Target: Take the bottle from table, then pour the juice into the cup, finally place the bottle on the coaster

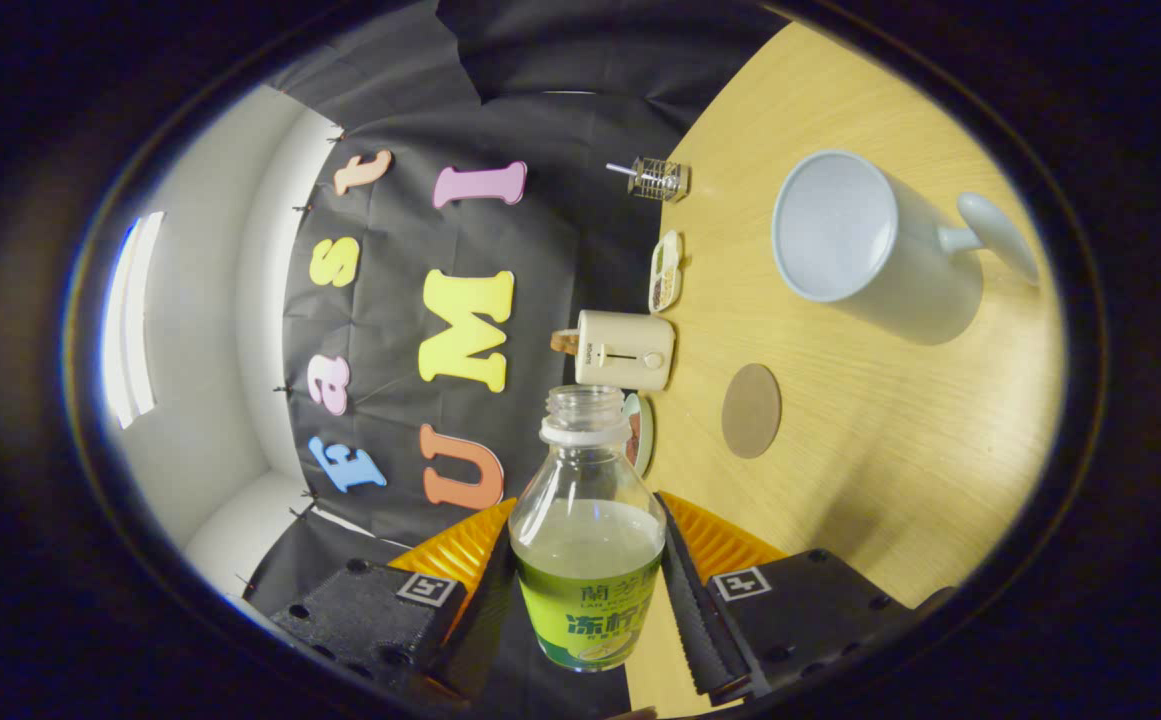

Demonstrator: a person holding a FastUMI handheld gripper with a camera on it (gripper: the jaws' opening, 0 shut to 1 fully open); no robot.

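The gripper (588, 590) is clamped on the bottle (588, 540), both fingers pressed against its sides at lower centre of the frame. The bottle is uncapped, part full of pale juice, and its green label carries Chinese characters; the small Latin line under them is too fine to make out, and the label's lower part is cut off. At upper right the white cup (875, 245) stands empty on the wooden table (900, 450). The round coaster (751, 410) lies mid-frame, bare. A cream toaster (625, 349) sits beyond the bottle, its tiny brand mark unreadable
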